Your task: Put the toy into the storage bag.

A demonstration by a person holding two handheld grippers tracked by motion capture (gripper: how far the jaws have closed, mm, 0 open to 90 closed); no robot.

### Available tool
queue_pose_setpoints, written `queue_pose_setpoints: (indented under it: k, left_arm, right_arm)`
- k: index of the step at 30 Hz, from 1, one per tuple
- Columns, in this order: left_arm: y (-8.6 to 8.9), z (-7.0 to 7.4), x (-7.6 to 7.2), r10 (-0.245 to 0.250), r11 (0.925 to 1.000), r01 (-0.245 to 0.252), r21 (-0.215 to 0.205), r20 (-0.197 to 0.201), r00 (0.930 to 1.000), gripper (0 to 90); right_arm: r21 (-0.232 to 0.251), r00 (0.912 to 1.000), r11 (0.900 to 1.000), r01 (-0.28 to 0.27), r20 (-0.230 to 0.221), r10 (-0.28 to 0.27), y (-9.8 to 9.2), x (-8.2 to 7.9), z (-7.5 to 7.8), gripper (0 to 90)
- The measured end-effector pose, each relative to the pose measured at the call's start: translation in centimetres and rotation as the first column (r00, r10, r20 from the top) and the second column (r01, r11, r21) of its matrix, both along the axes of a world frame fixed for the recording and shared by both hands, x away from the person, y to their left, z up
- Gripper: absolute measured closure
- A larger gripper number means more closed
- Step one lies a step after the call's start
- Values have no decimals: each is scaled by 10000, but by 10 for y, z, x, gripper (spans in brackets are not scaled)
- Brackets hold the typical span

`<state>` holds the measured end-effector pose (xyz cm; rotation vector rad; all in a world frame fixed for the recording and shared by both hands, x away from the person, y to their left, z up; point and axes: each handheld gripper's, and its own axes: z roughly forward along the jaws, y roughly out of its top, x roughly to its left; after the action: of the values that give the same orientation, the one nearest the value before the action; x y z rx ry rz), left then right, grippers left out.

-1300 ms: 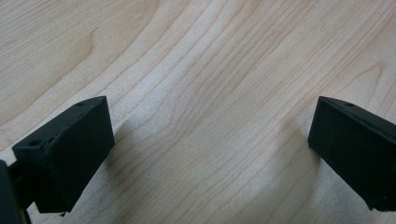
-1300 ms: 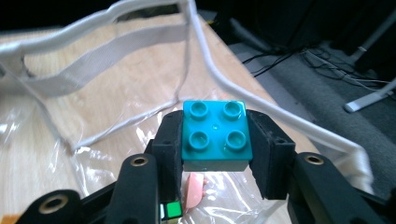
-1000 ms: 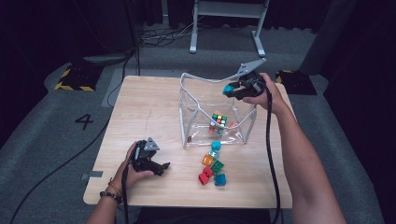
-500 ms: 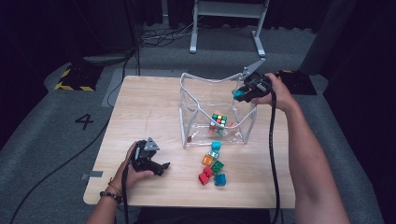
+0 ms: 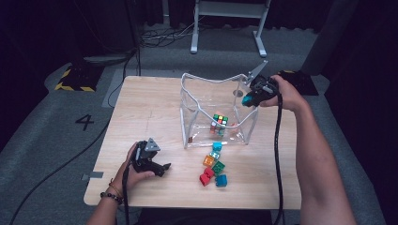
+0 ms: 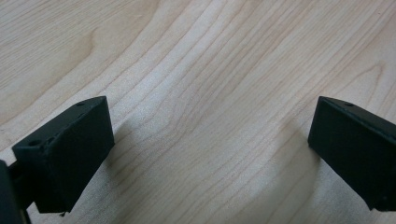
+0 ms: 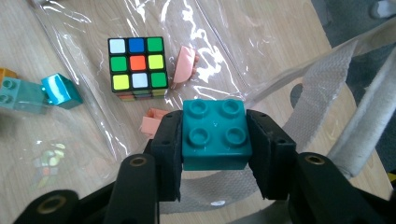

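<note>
Teal brick between right gripper pads, above clear bag

Clear bag open on top, puzzle cube inside, 5 bricks seemingly crowding its front, left tabletop bare

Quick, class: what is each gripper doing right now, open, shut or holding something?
Left gripper: open, nothing between its jaws, over the bare table.
Right gripper: shut on a teal block, above the clear bag.
</note>
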<state>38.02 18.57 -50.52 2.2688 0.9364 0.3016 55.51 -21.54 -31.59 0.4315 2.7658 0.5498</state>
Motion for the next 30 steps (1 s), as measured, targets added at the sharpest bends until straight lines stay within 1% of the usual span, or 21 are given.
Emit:
queue_pose_setpoints:
  k: [2,4,6,8,9,10,11,12,13,14,15,18,19,22,23,24,25,26,27,29,30]
  left_arm:
    - [0,0,0,-2,10000,2,-3,7,10000,4]
    - [0,0,0,-2,10000,2,-5,6,10000,4]
    - [0,0,0,-8,10000,8,12,-20,10000,4]
    - [0,0,0,-2,10000,2,-7,6,10000,4]
    - [0,0,0,0,10000,0,-2,6,10000,4]
    - [0,0,0,-3,10000,3,1,7,10000,4]
    - [0,0,0,-4,10000,4,-3,6,10000,4]
    - [0,0,0,-4,10000,4,5,1,10000,4]
    - [0,0,0,0,10000,0,-4,7,10000,4]
    - [0,0,0,-1,10000,1,-6,6,10000,4]
    - [0,0,0,-5,10000,5,-1,14,10000,4]
    - [0,0,0,-1,10000,1,-3,8,10000,4]
    - [0,0,0,1,10000,-1,0,3,10000,4]
    - [0,0,0,5,10000,-5,6,-6,10000,4]
    - [0,0,0,1,10000,-1,-10,2,10000,4]
    - [0,0,0,1,10000,-1,-2,-1,10000,4]
    - [0,0,0,2,10000,-2,-8,7,10000,4]
    - [0,0,0,14,10000,-14,-20,-5,10000,4]
    - [0,0,0,14,10000,-14,-21,-3,10000,4]
    - [0,0,0,1,10000,-1,3,2,10000,4]
    - [0,0,0,15,10000,-15,-22,-12,10000,4]
  right_arm:
    - [199,9999,9998,-5,158,2,0,-2,1,544]
    - [366,9998,9993,16,219,-24,-1,-4,3,544]
    - [582,9996,9982,-121,269,105,-2,-6,2,540]
    - [962,9988,9952,-174,470,129,-4,-7,1,530]
    - [1153,9988,9933,-103,486,47,-6,-8,1,520]
    - [1256,9986,9920,153,476,-214,-8,-11,2,501]
    - [1476,9979,9887,270,537,-353,-11,-12,2,487]
    - [1797,9964,9834,249,752,-390,-14,-12,2,465]
    - [2321,9945,9715,490,790,-691,-17,-17,3,444]
    - [2770,9936,9597,473,860,-738,-20,-19,4,447]
    - [2995,9932,9530,464,881,-761,-21,-22,4,443]
    - [3455,9883,9379,312,1296,-806,-24,-35,6,417]
    - [3666,9866,9300,260,1404,-829,-26,-40,7,410]
    - [4064,9801,9131,330,1658,-1092,-32,-51,10,400]
    - [4260,9768,9042,296,1794,-1165,-35,-56,11,394]
    - [4445,9757,8952,322,1800,-1245,-38,-59,12,394]
    - [4694,9744,8820,421,1757,-1400,-42,-65,12,391]
    - [4847,9717,8735,451,1818,-1511,-46,-70,12,391]
    - [5016,9710,8638,481,1793,-1582,-49,-75,12,390]
    - [5247,9688,8502,436,1856,-1643,-55,-84,10,386]
    - [5417,9668,8395,435,1888,-1719,-58,-90,8,387]
